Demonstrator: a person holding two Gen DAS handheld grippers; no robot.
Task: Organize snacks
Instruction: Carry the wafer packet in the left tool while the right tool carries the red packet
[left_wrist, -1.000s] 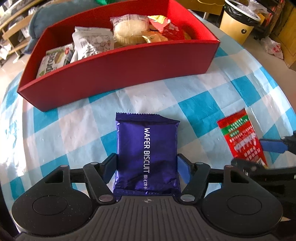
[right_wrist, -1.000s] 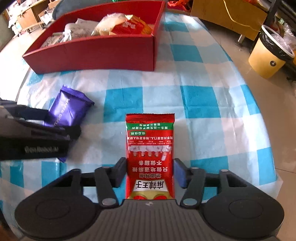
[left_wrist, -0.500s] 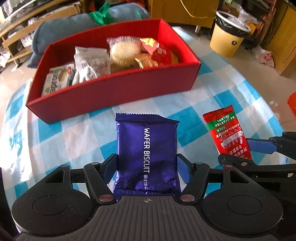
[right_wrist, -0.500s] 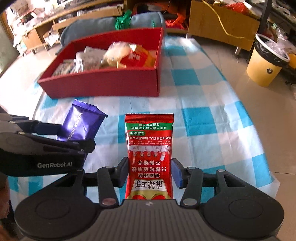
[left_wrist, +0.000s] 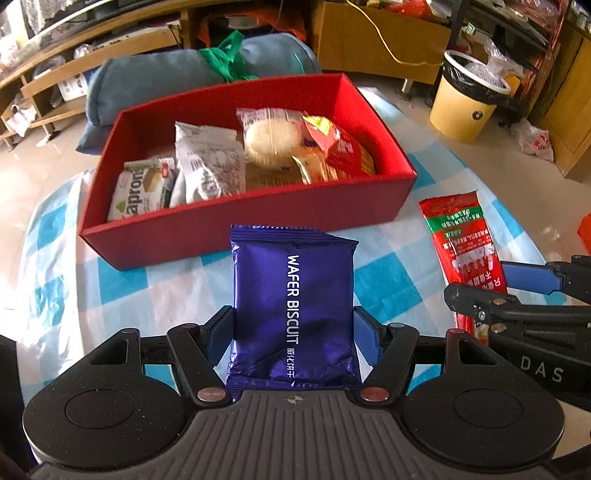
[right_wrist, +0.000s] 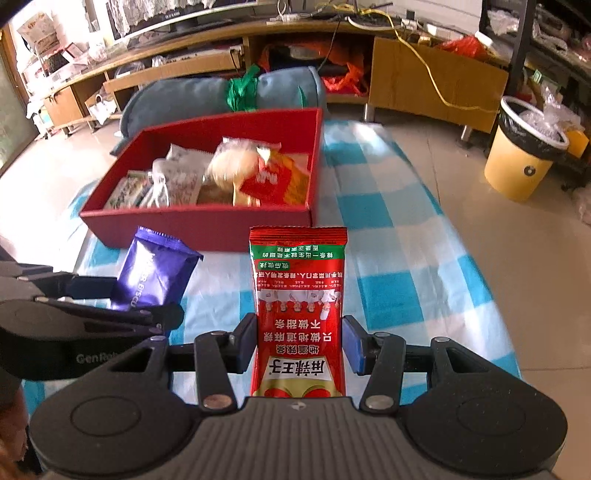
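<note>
Above the checked tablecloth (left_wrist: 388, 291), my left gripper (left_wrist: 293, 332) pinches the wafer biscuit packet (left_wrist: 291, 306), my right gripper (right_wrist: 300, 341) the red sachet (right_wrist: 299, 314); crowding them at the red box (left_wrist: 240, 229) risks collision.

Two wrist views, close above a checked table (left_wrist: 388, 291), angled down and forward; both share the red box (left_wrist: 240, 229) (right_wrist: 207, 225).

A table (left_wrist: 388, 288) under a blue-and-white checked cloth (right_wrist: 399, 266) carries 1 red box (left_wrist: 258, 225) — straight ahead of both claws, beyond their tips. The box sits directly on the cloth, snack packets (left_wrist: 207, 162) piled inside.
</note>
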